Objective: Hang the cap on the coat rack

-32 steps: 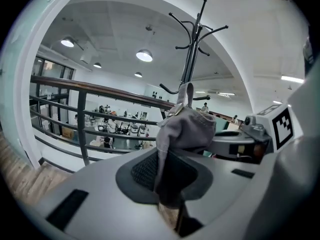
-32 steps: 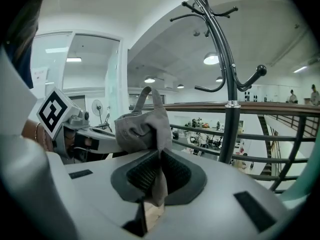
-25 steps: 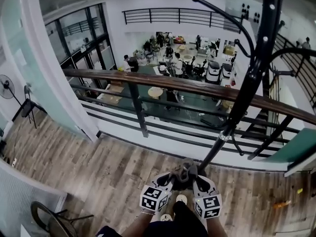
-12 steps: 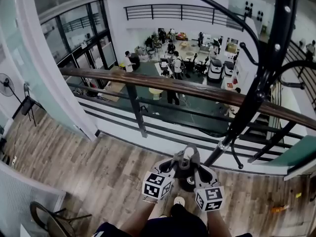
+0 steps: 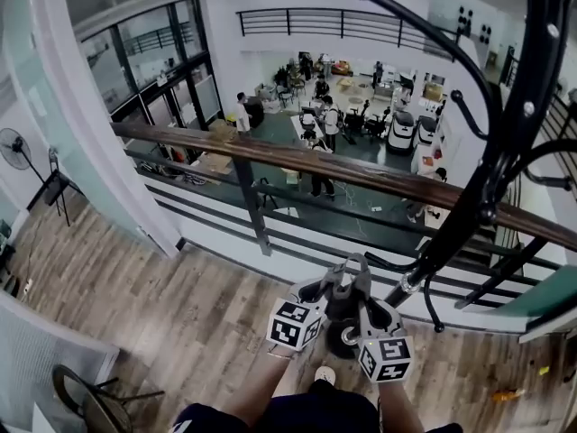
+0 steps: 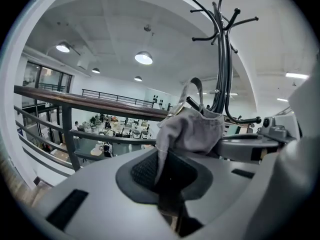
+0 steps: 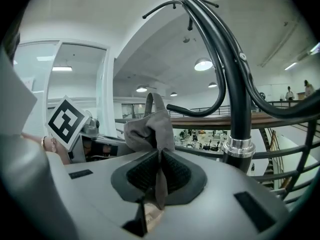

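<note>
I stand on a wood-plank floor (image 5: 180, 314) at a dark-topped railing (image 5: 270, 156), with a big hall and several people far below it. In the head view the black coat rack (image 5: 505, 152) slants up the right side, its curved hooks spreading overhead. Low in the middle, my left hand-held gripper (image 5: 326, 289) and right hand-held gripper (image 5: 364, 303) sit close together, marker cubes facing me. The cap (image 5: 347, 280) bunches between their tips as a small grey lump, just beside the lower part of the rack's pole.

In the left gripper view, the left hand-held gripper (image 6: 162, 171) is clamped on the cap (image 6: 192, 129). A fold of the cloth runs down between the ribbed pads. The cap is soft grey fabric, crumpled, with a narrow strap loop standing up from it. The coat rack (image 6: 222, 69) rises behind it, and the railing (image 6: 90, 101) crosses at the left.

In the right gripper view, the right hand-held gripper (image 7: 159, 171) pinches another fold of the cap (image 7: 147, 126), with a thin tongue of cloth hanging through the nearly closed pads. The same grey bunch and strap loop stand above them. The coat rack's pole (image 7: 235, 84) is near on the right, one hook curling just behind the cap.
</note>
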